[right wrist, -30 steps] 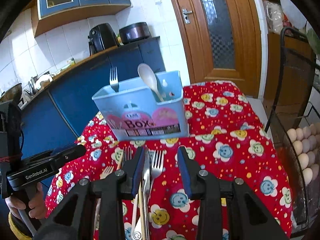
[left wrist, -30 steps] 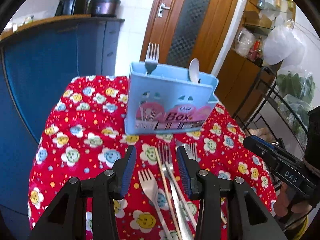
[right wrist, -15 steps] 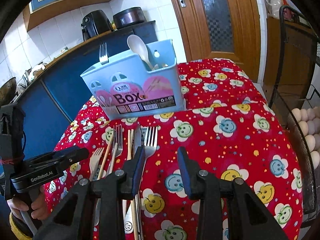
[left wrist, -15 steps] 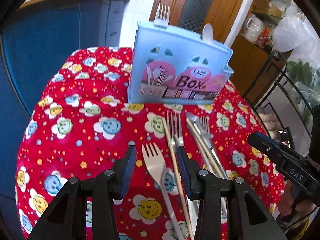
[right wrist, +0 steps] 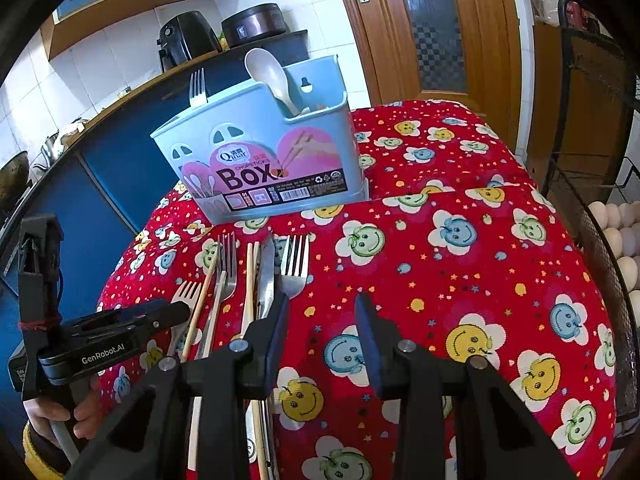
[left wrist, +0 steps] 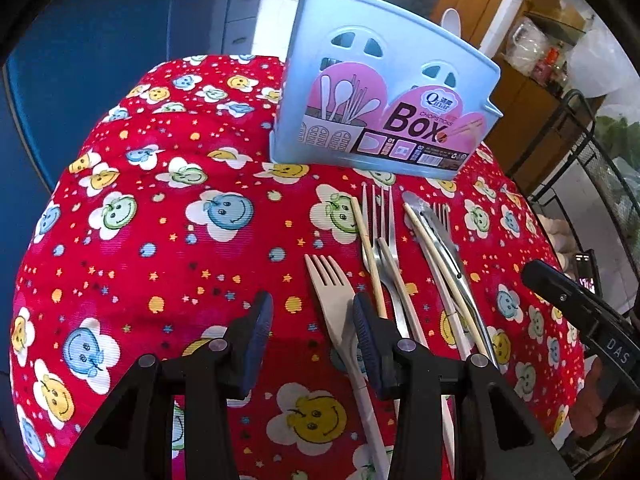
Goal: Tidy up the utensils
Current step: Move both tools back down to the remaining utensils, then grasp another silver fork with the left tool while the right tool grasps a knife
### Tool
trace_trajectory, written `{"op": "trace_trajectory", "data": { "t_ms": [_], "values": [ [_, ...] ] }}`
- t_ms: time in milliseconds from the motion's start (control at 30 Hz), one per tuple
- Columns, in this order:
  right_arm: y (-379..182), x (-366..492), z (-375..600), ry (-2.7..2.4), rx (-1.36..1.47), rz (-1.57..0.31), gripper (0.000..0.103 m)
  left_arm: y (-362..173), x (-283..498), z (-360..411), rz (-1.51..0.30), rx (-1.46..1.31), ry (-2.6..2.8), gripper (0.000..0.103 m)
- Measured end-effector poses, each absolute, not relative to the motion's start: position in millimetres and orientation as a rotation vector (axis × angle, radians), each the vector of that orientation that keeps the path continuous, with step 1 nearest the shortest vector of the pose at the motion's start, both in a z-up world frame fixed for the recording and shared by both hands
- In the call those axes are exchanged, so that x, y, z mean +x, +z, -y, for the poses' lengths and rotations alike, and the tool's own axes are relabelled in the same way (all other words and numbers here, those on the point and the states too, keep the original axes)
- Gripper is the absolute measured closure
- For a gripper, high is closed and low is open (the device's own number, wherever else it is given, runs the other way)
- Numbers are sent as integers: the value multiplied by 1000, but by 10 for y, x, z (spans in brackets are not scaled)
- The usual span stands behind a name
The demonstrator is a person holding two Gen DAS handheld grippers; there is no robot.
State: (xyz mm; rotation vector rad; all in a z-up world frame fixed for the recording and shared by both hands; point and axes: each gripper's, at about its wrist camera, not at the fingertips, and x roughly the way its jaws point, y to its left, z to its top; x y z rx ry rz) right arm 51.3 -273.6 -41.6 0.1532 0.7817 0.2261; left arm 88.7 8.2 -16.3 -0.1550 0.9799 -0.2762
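A light-blue utensil box (left wrist: 380, 92) (right wrist: 264, 160) stands at the back of the red smiley tablecloth (left wrist: 168, 240), holding a metal fork (right wrist: 197, 88) and a pale spoon (right wrist: 266, 74). In front of it lie a beige fork (left wrist: 328, 292), chopsticks (left wrist: 368, 248), metal forks (right wrist: 295, 268) and a knife (left wrist: 440, 236), side by side. My left gripper (left wrist: 312, 320) is open low over the cloth, with the beige fork's head between its fingers, close to the right one. My right gripper (right wrist: 322, 316) is open over bare cloth, its left finger beside the knife and the rightmost metal fork.
A blue cabinet (left wrist: 100, 40) stands left of the table, with appliances (right wrist: 184, 38) on its counter. A wooden door (right wrist: 432, 28) is behind. A black wire rack with eggs (right wrist: 616, 232) stands at the table's right edge. The cloth falls away at the rounded sides.
Both grippers have sunk toward the cloth and tipped downward. The left one has come down around the beige fork's head. Neither jaw gap has changed.
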Motion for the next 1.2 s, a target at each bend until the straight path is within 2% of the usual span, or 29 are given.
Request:
{"op": "trace_trajectory", "data": {
  "t_ms": [133,200,300,367,933,1200],
  "values": [
    [-423,516,2720,229,154,-784,66,-169,896,-51,-977,-162,-294,65],
    [-426,518,2713,231,153,-786,66,-182,900,-39,-983,-184,-325,80],
    [-426,521,2700,234,149,-788,66,-196,901,-13,-983,-208,-354,96],
    [-429,522,2686,238,143,-790,66,-192,901,0,-978,-217,-366,99],
    [-616,919,2431,415,187,-918,67,86,764,-170,-853,-221,-358,99],
    [-654,1091,2348,495,183,-961,87,94,757,-249,-842,-246,-358,99]
  ]
}}
